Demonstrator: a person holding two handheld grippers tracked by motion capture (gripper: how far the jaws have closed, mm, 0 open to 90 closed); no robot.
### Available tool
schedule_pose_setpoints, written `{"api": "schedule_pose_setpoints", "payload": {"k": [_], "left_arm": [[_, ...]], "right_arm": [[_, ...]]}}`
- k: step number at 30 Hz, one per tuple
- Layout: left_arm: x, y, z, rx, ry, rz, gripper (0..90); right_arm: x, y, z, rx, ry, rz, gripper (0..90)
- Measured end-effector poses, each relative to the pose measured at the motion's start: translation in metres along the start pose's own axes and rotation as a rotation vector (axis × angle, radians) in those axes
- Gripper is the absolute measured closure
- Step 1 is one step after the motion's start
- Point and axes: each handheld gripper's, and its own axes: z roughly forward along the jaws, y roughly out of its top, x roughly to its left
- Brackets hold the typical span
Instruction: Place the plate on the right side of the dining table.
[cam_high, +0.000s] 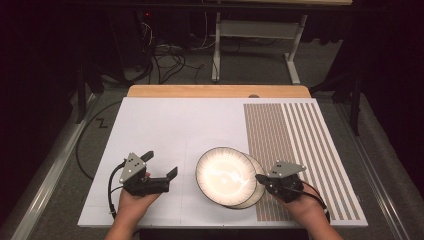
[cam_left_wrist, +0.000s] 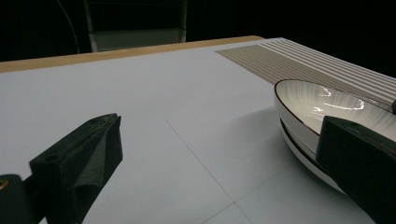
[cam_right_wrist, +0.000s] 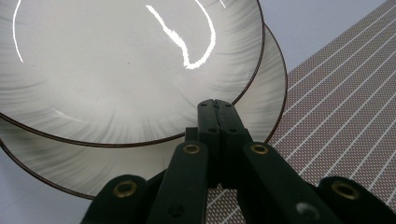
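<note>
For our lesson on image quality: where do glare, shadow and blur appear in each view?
High view: glare washes out the top plate, and the room beyond the table is dark. Left gripper view: the near jaws look soft, and a shadow falls left of the plates. Right gripper view: bright curved reflections streak the top plate.

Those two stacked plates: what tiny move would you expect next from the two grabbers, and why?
Probably the left gripper slides right toward the top plate. Its jaws stand wide open on bare mat, apart from the rim, while the right gripper has its jaws pressed together at the stack's right edge over the lower plate. The open one seems readied to take the upper plate.
</note>
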Motion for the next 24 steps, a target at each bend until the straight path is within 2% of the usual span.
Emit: {"api": "schedule_pose_setpoints", "payload": {"k": [6, 8, 14, 24], "left_arm": [[0.000, 0.000, 0.000, 0.000, -0.002, -0.001, 1.2], [0.000, 0.001, 0.000, -0.003, -0.001, -0.002, 1.1], [0.001, 0.001, 0.000, -0.003, -0.005, -0.015, 0.9], [0.001, 0.002, -0.001, -0.007, -0.016, -0.035, 1.1]], "right_arm": [[0.001, 0.000, 0.002, -0.001, 0.016, 0.002, 90.0], [0.006, 0.002, 0.006, 0.009, 0.021, -0.015, 90.0], [0.009, 0.006, 0.010, 0.014, 0.025, -0.022, 90.0], [0.010, 0.011, 0.016, 0.024, 0.046, -0.013, 90.0]]}}
